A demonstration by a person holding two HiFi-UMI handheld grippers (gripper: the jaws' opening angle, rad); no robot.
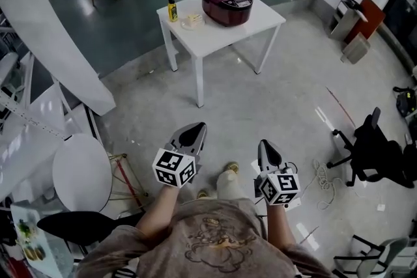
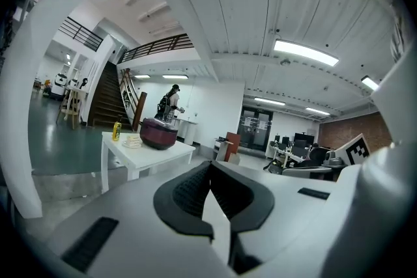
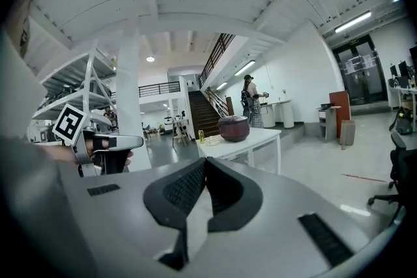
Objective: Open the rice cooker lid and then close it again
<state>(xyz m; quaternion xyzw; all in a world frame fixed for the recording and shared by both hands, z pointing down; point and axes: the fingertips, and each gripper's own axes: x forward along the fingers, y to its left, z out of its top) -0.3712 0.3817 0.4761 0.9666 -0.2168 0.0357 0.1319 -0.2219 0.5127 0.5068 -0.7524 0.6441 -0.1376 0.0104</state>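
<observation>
- The dark red round rice cooker, its lid down, sits on the white square table at the top centre of the head view, near a yellow bottle.
- The left gripper and the right gripper are low in the frame, well apart from the table. Both have their jaws pressed together on nothing.

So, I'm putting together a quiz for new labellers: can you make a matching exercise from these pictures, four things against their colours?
Things:
1. rice cooker
2. bottle
3. table
4. office chair

Colours:
A. white
B. black
C. maroon
D. yellow

Pairs: 1-C, 2-D, 3-A, 4-B
</observation>
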